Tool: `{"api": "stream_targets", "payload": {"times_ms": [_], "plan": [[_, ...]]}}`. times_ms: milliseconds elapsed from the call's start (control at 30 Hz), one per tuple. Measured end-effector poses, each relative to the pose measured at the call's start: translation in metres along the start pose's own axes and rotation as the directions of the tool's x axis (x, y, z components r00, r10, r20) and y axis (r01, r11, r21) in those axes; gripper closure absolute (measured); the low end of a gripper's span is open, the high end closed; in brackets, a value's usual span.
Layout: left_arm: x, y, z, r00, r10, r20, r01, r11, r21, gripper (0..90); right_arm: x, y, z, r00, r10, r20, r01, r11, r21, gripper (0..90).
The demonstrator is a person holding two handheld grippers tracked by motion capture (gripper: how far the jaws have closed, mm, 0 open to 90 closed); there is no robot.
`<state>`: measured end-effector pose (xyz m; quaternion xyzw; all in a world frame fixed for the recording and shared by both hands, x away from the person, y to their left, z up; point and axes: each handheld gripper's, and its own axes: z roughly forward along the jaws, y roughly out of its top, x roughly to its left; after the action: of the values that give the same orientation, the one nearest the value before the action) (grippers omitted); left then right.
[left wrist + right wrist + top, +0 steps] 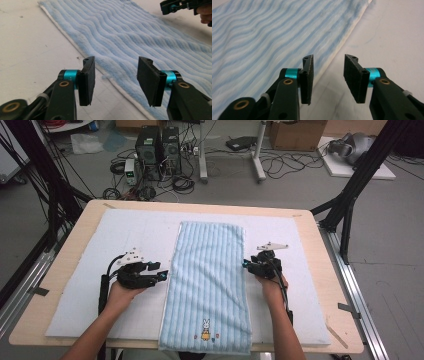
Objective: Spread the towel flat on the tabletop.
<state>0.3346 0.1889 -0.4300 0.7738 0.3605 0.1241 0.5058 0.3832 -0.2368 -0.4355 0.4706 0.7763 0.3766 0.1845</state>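
A light blue ribbed towel (pixel 207 270) lies flat and lengthwise on the white mat (pixel 127 237), a small rabbit picture near its front end. My left gripper (pixel 161 271) rests just off the towel's left edge, jaws open and pointing at it. In the left gripper view the left gripper (pixel 116 77) has nothing between its pads, and the towel (pixel 140 37) edge runs just beyond them. My right gripper (pixel 246 265) sits at the towel's right edge. In the right gripper view the right gripper (pixel 328 75) is open and empty over the mat beside the towel (pixel 262 37).
The mat covers most of a wooden table (pixel 330 270). Black frame posts (pixel 350 195) stand at the table's back corners. Computers and cables (pixel 157 150) sit on the floor behind. The other hand's gripper (pixel 175 6) shows across the towel in the left gripper view.
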Motion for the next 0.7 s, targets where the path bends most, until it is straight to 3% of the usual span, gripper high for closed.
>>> {"api": "stream_targets", "payload": {"times_ms": [133,167,200,267,367,467,567,600,700], "plan": [[0.006,-0.001,0.001,0.9994,-0.024,-0.025,0.025,0.9997,0.001,46.6,-0.001,0.007,0.016,1.0,-0.003,-0.007,0.003,0.999,0.035,70.1],[0.007,-0.001,0.0,0.999,-0.03,-0.032,0.03,0.9996,0.001,46.6,-0.001,0.009,0.022,0.9999,-0.012,-0.006,0.012,0.998,0.06,75.8],[0.008,-0.002,-0.001,0.9985,-0.035,-0.042,0.035,0.9994,0.005,46.6,-0.002,0.013,0.026,0.9999,-0.012,0.008,0.012,0.998,0.066,86.2],[0.009,-0.002,-0.002,0.9983,-0.034,-0.047,0.034,0.9994,0.006,46.4,-0.002,0.016,0.029,0.9975,-0.037,0.06,0.032,0.996,0.079,87.3],[0.011,-0.003,-0.003,0.9963,-0.037,-0.078,0.038,0.9992,0.014,46.2,-0.003,0.019,0.032,0.9957,-0.023,0.09,0.016,0.997,0.076,86.7],[0.013,-0.003,-0.002,0.9945,-0.044,-0.095,0.045,0.999,0.005,45.9,-0.007,0.018,0.029,0.9961,-0.015,0.087,0.009,0.997,0.071,71.6],[0.019,0.0,0.001,0.9921,-0.064,-0.108,0.06,0.9976,-0.035,47.5,-0.014,0.018,0.015,0.9971,0.03,0.07,-0.032,0.999,0.025,64.4],[0.022,0.003,0.003,0.9911,-0.081,-0.106,0.078,0.9964,-0.033,47.5,-0.014,0.018,0.015,0.9971,0.03,0.07,-0.032,0.999,0.025,64.4],[0.03,0.013,0.013,0.9886,-0.114,-0.098,0.11,0.993,-0.042,50.8,-0.009,0.014,-0.01,0.9983,0.024,0.054,-0.023,1.0,-0.013,61.9]]}}
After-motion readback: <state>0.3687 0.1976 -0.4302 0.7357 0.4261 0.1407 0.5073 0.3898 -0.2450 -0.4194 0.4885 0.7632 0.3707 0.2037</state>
